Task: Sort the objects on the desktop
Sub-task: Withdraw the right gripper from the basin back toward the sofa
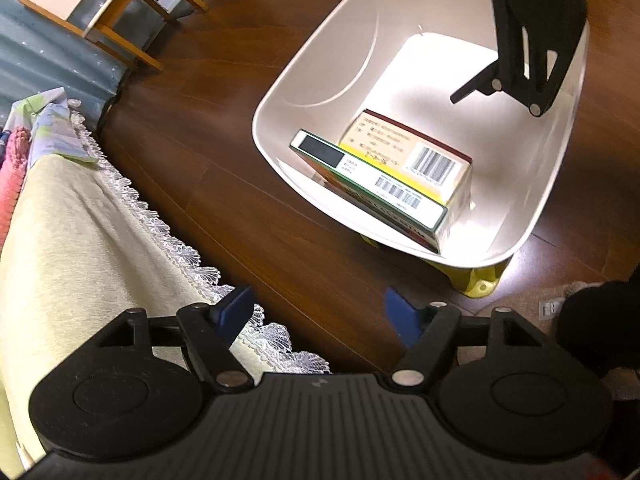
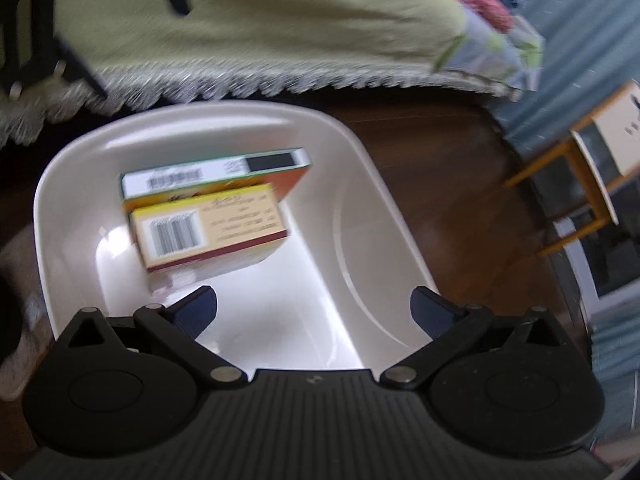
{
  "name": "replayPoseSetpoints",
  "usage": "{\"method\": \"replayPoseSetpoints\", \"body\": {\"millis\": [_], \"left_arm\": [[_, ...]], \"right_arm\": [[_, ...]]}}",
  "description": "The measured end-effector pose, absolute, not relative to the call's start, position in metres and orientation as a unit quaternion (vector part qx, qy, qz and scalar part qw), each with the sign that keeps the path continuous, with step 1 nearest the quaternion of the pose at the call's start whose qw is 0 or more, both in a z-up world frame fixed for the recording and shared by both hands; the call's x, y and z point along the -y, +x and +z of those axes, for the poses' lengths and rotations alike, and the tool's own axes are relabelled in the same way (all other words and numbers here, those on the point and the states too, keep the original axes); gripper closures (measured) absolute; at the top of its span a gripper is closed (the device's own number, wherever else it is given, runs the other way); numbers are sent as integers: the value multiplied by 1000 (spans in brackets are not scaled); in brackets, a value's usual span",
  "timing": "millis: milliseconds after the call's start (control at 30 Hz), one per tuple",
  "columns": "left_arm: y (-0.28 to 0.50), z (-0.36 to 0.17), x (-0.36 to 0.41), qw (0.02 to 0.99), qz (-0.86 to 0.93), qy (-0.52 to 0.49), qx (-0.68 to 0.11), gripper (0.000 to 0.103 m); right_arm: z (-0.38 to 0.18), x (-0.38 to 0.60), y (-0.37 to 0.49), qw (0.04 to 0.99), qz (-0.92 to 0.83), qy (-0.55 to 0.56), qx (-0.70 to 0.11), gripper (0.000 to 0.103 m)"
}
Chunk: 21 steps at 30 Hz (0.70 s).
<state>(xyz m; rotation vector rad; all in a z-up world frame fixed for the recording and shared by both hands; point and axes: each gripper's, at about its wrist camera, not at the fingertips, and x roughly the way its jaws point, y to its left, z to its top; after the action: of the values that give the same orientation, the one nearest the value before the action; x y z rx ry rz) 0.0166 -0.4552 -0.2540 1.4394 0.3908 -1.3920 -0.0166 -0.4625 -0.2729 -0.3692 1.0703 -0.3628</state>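
Observation:
A white plastic bin [image 1: 320, 60] [image 2: 384, 208] stands on the dark wood floor. Inside it lie two boxes: a beige box with a barcode [image 1: 412, 152] [image 2: 208, 228] and a green-edged white box [image 1: 372, 188] [image 2: 216, 172], leaning against each other. My left gripper [image 1: 320, 312] is open over the floor, near the bin's near rim, with nothing between its blue fingers. My right gripper [image 2: 314, 312] is open above the bin's inside, empty. In the left wrist view the right gripper's black body [image 1: 532, 40] hangs over the bin's far side.
A table with a pale green cloth and white lace trim [image 1: 80, 240] [image 2: 260, 20] lies beside the bin. Folded cloths [image 1: 48, 120] [image 2: 492, 40] rest on it. A wooden stool [image 1: 104, 8] [image 2: 580, 184] stands farther off. A yellow stand [image 1: 476, 280] shows under the bin.

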Motion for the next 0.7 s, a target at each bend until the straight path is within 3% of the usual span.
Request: {"method": "replayPoseSetpoints", "body": {"millis": [167,233,700], "left_arm": [[19,-246,454,541,-587,578,-169,26],[18,-243,452,546,-586,575,-166,21],[18,-177,415,635,-575,496,-141,20]], "right_arm": [[-252,459,-24,839,-213,-158,-476,1],[-245,457,-26,840,-227,-159,-466,1],[-176,425,-28,884,-245,-160,-364,1]]}}
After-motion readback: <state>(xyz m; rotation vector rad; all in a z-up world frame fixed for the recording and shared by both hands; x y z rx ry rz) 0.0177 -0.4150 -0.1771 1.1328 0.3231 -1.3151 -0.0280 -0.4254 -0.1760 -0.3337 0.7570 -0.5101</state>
